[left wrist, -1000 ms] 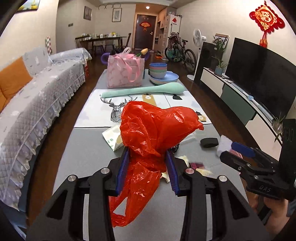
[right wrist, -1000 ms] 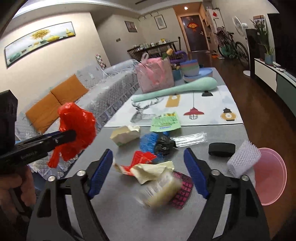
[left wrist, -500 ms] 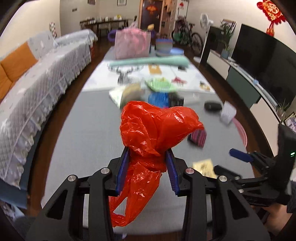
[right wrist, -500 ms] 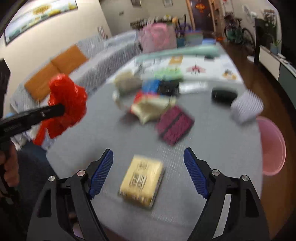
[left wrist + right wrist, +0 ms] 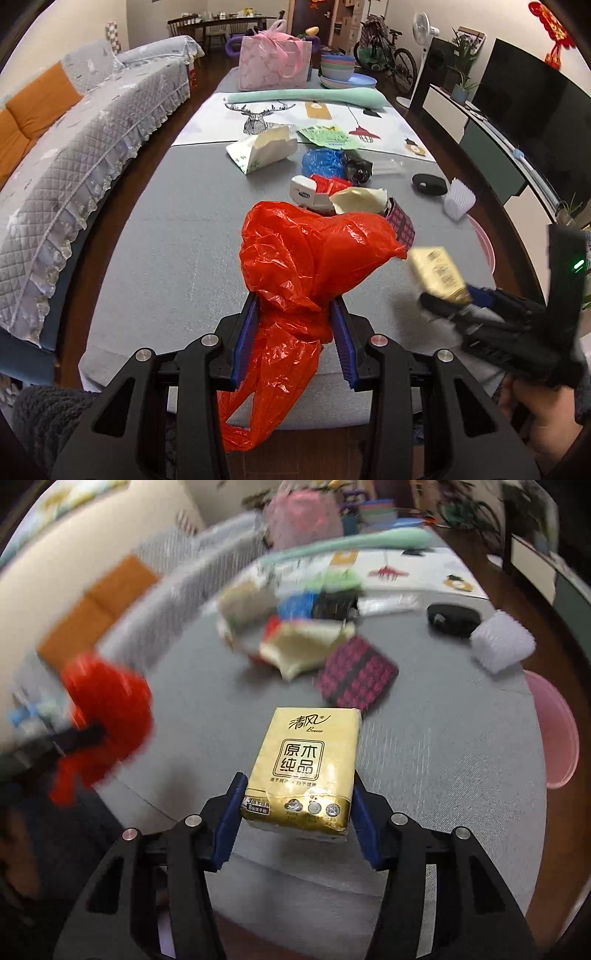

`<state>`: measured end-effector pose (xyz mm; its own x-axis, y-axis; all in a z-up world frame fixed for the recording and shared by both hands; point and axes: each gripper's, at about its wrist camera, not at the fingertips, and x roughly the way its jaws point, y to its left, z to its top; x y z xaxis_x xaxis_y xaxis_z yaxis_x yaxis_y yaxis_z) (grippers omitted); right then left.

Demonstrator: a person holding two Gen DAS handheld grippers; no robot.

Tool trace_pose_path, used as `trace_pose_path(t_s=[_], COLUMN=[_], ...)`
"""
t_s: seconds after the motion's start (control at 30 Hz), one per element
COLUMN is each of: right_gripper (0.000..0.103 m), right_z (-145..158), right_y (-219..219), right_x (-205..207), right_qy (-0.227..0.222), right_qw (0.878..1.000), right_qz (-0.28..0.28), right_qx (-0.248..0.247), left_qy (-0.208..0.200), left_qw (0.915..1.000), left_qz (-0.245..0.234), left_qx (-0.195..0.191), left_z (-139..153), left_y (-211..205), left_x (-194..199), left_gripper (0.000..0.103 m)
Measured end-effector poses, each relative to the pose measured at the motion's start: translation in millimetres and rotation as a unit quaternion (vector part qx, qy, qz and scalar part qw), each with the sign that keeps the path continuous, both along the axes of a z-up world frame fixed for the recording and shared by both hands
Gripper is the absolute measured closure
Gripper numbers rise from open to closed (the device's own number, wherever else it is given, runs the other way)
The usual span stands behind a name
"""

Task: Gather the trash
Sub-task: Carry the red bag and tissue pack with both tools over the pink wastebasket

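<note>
My left gripper is shut on a crumpled red plastic bag above the near end of the grey table; the bag's tail hangs below the pads. To its right, my right gripper has a yellow tissue pack at its tip. In the right wrist view the jaws of that gripper are closing, and the blue pads press both sides of the tissue pack. The red bag shows blurred at the left. A trash pile of wrappers and boxes lies mid-table.
A black case, a white brush and a pink plate sit along the right edge. Further back are a mint cushion and a pink gift bag. A covered sofa runs along the left.
The right gripper dropped onto the yellow tissue pack, and its jaws came in around it. The left gripper, still holding the red bag, pulled back toward the near edge and tilted down.
</note>
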<state>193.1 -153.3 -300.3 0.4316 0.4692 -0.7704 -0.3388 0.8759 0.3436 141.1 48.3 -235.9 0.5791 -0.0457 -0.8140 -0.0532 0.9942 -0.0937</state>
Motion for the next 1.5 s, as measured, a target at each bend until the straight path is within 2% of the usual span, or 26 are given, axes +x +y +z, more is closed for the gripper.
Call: trace_pose_path(t_s=[0.03,0.07,0.17,0.23,0.33,0.47,0.53,0.63,0.7,0.8,0.9,1.0,1.1,1.2,1.37,1.5], right_gripper=[0.049,0.049,0.049,0.049,0.049,0.049,0.049,0.048,0.048,0.049,0.050,0.052,0.053,0.053,0.053,0.053], right_z=[12.1,16.0,33.4,33.2,33.1,39.2,38.8,27.9,24.8,20.0,14.0,0.6,-10.3,3.4,43.4,65.1], right_y=[-8.5,-9.6,-14.5,-16.7,-26.2,-25.6,-24.8,-31.2,-35.7,-46.5,-52.2,-47.9,-48.5,-54.6,-72.7,-92.5], right_x=[-2.3,-4.5,-13.2,-11.8,-5.9,0.1,0.9,15.7,21.5,34.8,42.9,49.4,53.8,53.7,51.3,49.4], right_qy=[-0.006,-0.013,-0.051,-0.049,-0.036,-0.051,-0.061,-0.034,-0.040,-0.032,-0.017,-0.001,0.013,-0.004,-0.062,-0.112], right_qw=[0.999,0.999,0.997,0.998,0.997,0.996,0.997,0.995,0.997,0.996,0.995,0.997,0.996,0.995,0.990,0.985], right_qz=[-0.018,-0.029,-0.054,-0.047,-0.035,0.010,0.019,0.023,0.002,-0.014,-0.018,-0.009,-0.009,-0.007,-0.009,-0.011], right_qx=[0.026,0.031,0.011,0.013,0.060,0.067,0.052,0.087,0.072,0.084,0.097,0.078,0.084,0.099,0.126,0.127], left_qy=[-0.002,-0.003,-0.013,-0.022,-0.024,-0.024,-0.023,-0.023,-0.022,-0.022,-0.020,-0.015,-0.012,-0.008,-0.018,-0.030], left_qw=[1.0000,1.0000,0.9997,0.9987,0.9981,0.9973,0.9968,0.9964,0.9962,0.9958,0.9958,0.9958,0.9965,0.9967,0.9958,0.9949], left_qz=[0.001,0.001,-0.005,-0.015,-0.026,-0.038,-0.043,-0.044,-0.044,-0.041,-0.036,-0.034,-0.029,-0.032,-0.050,-0.065], left_qx=[0.002,0.003,0.021,0.043,0.050,0.057,0.063,0.068,0.072,0.079,0.082,0.083,0.077,0.074,0.075,0.071], left_z=[3.4,5.0,13.9,19.8,24.4,28.4,28.9,29.8,30.0,30.6,30.5,27.4,25.8,24.9,34.5,42.0], left_y=[-1.5,-3.4,-14.1,-24.5,-36.4,-50.6,-58.4,-66.1,-68.4,-70.7,-71.9,-74.1,-75.4,-80.2,-99.0,-122.3], left_x=[-0.8,-1.3,-1.6,-0.8,2.2,8.5,14.0,18.9,20.7,23.9,27.3,30.8,32.8,36.6,51.9,71.3], left_gripper=[0.065,0.065,0.065,0.065,0.065,0.065,0.064,0.064,0.064,0.064,0.064,0.064,0.064,0.064,0.064,0.064])
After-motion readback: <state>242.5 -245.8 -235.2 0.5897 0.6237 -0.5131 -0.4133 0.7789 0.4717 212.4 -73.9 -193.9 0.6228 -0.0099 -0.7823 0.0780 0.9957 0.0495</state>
